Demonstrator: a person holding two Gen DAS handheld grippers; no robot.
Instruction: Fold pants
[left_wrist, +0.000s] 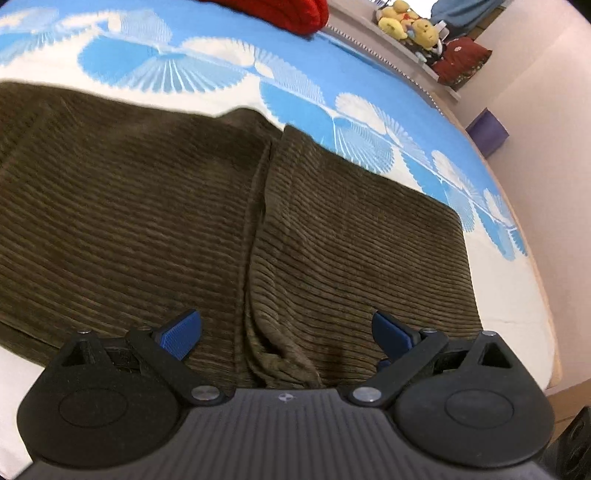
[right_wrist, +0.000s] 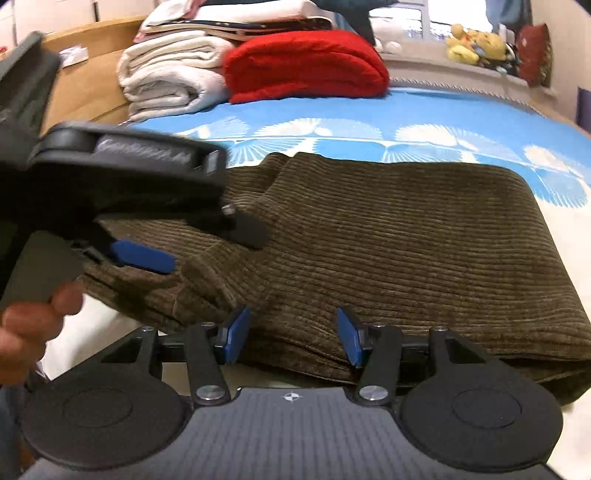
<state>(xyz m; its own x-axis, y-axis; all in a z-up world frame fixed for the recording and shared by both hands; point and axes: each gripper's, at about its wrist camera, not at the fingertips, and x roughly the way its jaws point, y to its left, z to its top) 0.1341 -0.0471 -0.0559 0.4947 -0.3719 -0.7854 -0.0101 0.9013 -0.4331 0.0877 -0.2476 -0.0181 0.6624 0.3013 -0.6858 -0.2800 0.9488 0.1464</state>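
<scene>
The pants, of thick brown ribbed corduroy, lie folded into a broad slab on the bed, whose sheet is blue and white with a fan-shell pattern. The left gripper hovers over the near edge of the cloth with its blue ridged jaws wide apart, a raised seam running between them. The right gripper sits at the same near edge, jaws apart, with the corduroy showing between the pads. Only the right view shows the left gripper from outside, a hand on its handle, plus folded white towels beside a red blanket. Both views show yellow plush toys on a ledge.
</scene>
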